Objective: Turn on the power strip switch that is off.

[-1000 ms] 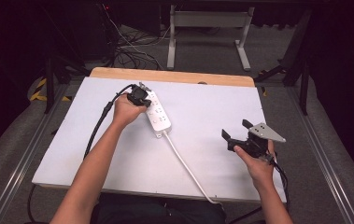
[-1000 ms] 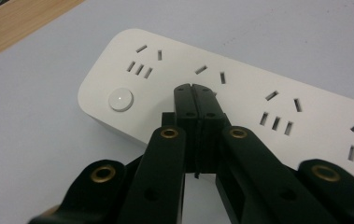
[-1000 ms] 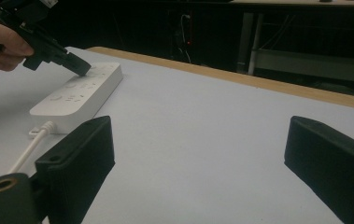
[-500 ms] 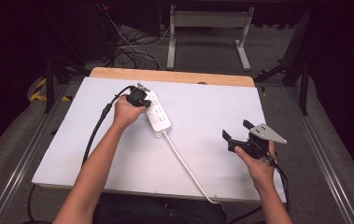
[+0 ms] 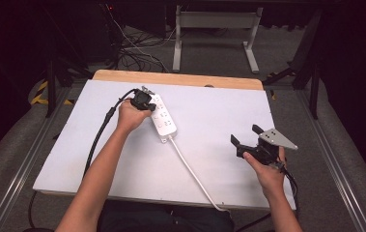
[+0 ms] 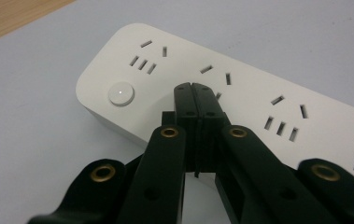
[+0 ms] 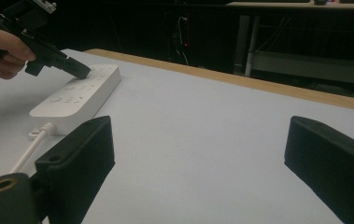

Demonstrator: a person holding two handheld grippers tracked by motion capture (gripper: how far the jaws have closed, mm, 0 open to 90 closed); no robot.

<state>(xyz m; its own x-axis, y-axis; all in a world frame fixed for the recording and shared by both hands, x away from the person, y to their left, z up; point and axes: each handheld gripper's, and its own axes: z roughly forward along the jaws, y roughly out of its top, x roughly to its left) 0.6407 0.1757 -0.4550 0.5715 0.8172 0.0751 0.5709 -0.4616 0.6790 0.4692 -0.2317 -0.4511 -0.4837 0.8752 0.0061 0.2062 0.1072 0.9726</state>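
Observation:
A white power strip point(image 5: 163, 119) lies on the white table top point(image 5: 219, 104), and its white cord point(image 5: 193, 175) runs toward the front edge. My left gripper point(image 5: 147, 102) is shut with nothing between its jaws. Its joined tips point(image 6: 194, 89) rest at the strip's top face point(image 6: 258, 84), between two socket groups and just right of the round button point(image 6: 121, 93). From the right gripper view, the left gripper point(image 7: 78, 70) points down onto the strip point(image 7: 79, 95). My right gripper point(image 5: 246, 136) is held above the table's right front, open and empty, with its jaws point(image 7: 202, 163) wide apart.
A wooden strip point(image 5: 180, 77) edges the table's far side. A black cable point(image 5: 98, 137) trails from the left gripper down the table's left part. Loose cables point(image 5: 139, 53) and a metal frame's legs point(image 5: 214, 43) are on the floor beyond the table.

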